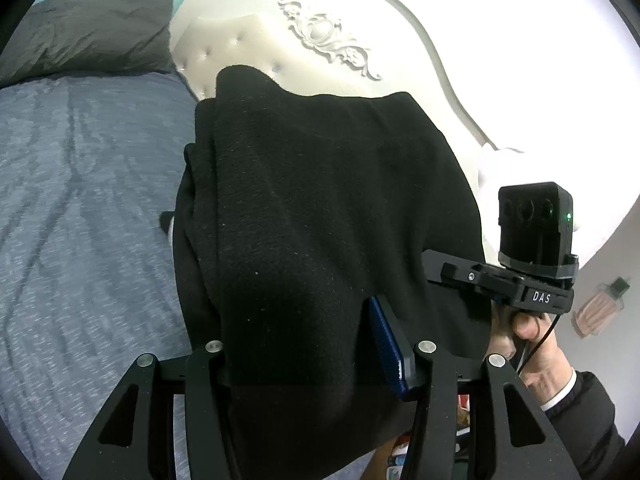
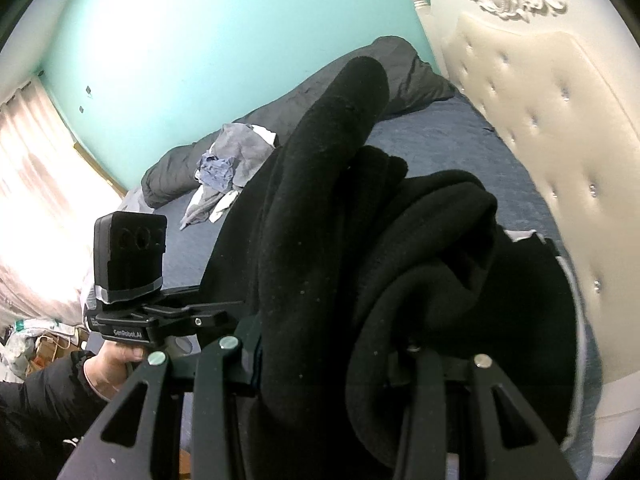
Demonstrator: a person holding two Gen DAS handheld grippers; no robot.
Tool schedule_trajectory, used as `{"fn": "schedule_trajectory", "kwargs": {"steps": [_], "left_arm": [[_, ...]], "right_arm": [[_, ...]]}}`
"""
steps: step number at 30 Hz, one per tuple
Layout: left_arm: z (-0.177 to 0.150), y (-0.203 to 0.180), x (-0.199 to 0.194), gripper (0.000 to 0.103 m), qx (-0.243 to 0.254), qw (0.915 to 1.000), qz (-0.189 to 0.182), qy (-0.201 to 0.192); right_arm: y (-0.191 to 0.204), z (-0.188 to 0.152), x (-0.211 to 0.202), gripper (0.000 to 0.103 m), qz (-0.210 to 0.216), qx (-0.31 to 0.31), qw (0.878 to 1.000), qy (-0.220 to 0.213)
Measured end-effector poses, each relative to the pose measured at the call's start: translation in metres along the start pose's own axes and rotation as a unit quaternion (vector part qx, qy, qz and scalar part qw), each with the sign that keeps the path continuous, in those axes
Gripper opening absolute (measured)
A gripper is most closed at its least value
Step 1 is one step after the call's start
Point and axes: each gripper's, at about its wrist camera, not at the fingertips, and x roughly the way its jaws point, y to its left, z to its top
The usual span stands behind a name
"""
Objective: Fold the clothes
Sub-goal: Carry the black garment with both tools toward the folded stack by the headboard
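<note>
Black garment up off the bed, pinched in both grippers!

The folded black garment (image 1: 320,208) hung thick and bunched between the two tools, held above the blue bedspread (image 1: 80,200), its layers draping over the fingers in both wrist views. The left gripper (image 1: 308,344) was clamped on one end of it, cloth packed between the jaws and a blue pad (image 1: 386,340) pressed against the fabric's side. The right gripper (image 2: 324,344) was nipped on the other end, its fingers buried under rolled folds. Across from each camera a hand showed around the other tool's handle: the right hand (image 1: 528,336) and the left hand (image 2: 110,368), both in dark sleeves. Behind sat a dark pillow (image 1: 88,28), a pile of grey and blue clothes (image 2: 228,168), a white tufted headboard (image 2: 540,112) and a teal wall (image 2: 180,40).
</note>
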Motion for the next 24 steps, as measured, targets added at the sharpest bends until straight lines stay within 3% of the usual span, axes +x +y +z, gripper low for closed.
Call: {"fn": "schedule_trajectory", "kwargs": {"steps": [17, 24], "left_arm": [[-0.007, -0.01, 0.099, 0.054, -0.028, 0.9993, 0.013, 0.018], [-0.017, -0.009, 0.119, 0.054, -0.037, 0.999, 0.016, 0.019]], "right_arm": [[-0.091, 0.002, -0.005, 0.04, 0.002, -0.015, 0.999, 0.051], [-0.119, -0.001, 0.004, 0.041, -0.003, -0.011, 0.998, 0.064]]}}
